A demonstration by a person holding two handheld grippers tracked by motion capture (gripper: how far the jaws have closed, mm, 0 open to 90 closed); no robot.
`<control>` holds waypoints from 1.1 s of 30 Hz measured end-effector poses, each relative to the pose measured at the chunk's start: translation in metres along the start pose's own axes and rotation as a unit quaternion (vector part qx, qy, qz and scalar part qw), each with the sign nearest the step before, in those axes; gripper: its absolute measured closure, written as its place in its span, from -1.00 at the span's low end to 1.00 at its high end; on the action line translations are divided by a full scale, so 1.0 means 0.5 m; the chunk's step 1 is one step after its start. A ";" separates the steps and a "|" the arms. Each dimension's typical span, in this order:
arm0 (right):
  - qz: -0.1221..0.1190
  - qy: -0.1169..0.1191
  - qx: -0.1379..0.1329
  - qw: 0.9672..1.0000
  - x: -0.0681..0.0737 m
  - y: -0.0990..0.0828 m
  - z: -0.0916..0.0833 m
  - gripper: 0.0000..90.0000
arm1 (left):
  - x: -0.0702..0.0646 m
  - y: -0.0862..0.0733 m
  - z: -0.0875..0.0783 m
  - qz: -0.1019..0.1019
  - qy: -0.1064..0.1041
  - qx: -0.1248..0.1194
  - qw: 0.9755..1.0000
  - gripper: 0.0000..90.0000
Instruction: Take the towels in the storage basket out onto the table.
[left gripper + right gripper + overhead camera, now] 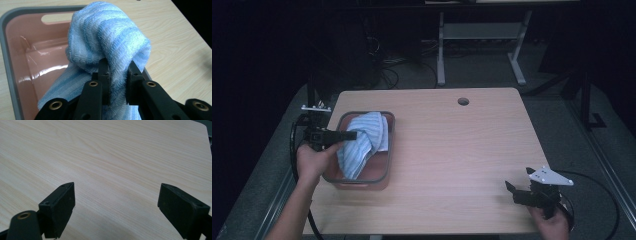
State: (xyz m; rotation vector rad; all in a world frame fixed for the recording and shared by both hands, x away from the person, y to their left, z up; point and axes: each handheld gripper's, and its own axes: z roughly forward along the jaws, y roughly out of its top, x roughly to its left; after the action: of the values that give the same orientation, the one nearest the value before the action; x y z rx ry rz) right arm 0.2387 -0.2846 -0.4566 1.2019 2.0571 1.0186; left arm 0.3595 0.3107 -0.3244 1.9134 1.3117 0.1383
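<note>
Pinching a blue striped towel (110, 37) with the left claw (118, 82), jaws pressed into a thick fold of the cloth. Holding that fold above a pink bin (32, 60) with a grey rim, the rest of the towel draping down into the bin and over its right rim. Sitting at the left of the worktop (452, 150), the bin (382, 172), with the towel (362, 142) bunched across its middle and far part. Reaching in from the left side, the left claw (349, 135), level over the bin's left rim, the hand (312, 160) gripping behind it and a cable looping off the worktop's left edge.

Hovering at the near right corner, well apart from the bin, the right claw (509, 192), jaws spread wide with nothing between them. Looking along the right claw (116, 207) onto bare pale wood grain.

Lying open between the two claws, the broad middle of the worktop. Showing near the far edge, a round cable hole (463, 101). Standing beyond the far edge on dark carpet, a white desk frame (482, 45) and tangled cables (387, 70). Blocking the left claw's way, only the bin's rim and walls around the hanging cloth.
</note>
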 end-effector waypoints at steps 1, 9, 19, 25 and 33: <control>0.000 0.000 0.000 1.000 0.000 0.000 0.000 -0.69 | -0.002 0.002 -0.003 0.000 0.000 -0.002 1.000 0.73; -0.002 -0.001 -0.002 1.000 -0.002 0.001 -0.002 -0.69 | -0.018 0.030 -0.027 0.009 0.003 -0.009 1.000 0.73; -0.001 -0.001 -0.002 1.000 -0.003 0.001 -0.002 -0.69 | -0.046 0.057 -0.040 0.021 0.000 -0.016 1.000 0.73; 0.000 -0.001 -0.006 1.000 -0.005 0.002 -0.004 -0.69 | -0.064 0.070 -0.041 0.029 -0.004 -0.017 0.999 0.73; 0.001 -0.002 -0.006 1.000 -0.005 0.002 -0.006 -0.69 | -0.090 0.088 -0.024 0.040 -0.014 -0.010 0.999 0.73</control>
State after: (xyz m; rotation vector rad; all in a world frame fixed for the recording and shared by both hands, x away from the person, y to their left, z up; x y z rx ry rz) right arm 0.2382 -0.2876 -0.4539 1.1995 2.0439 1.0279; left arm 0.3654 0.2737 -0.2725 1.9448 1.2120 0.1643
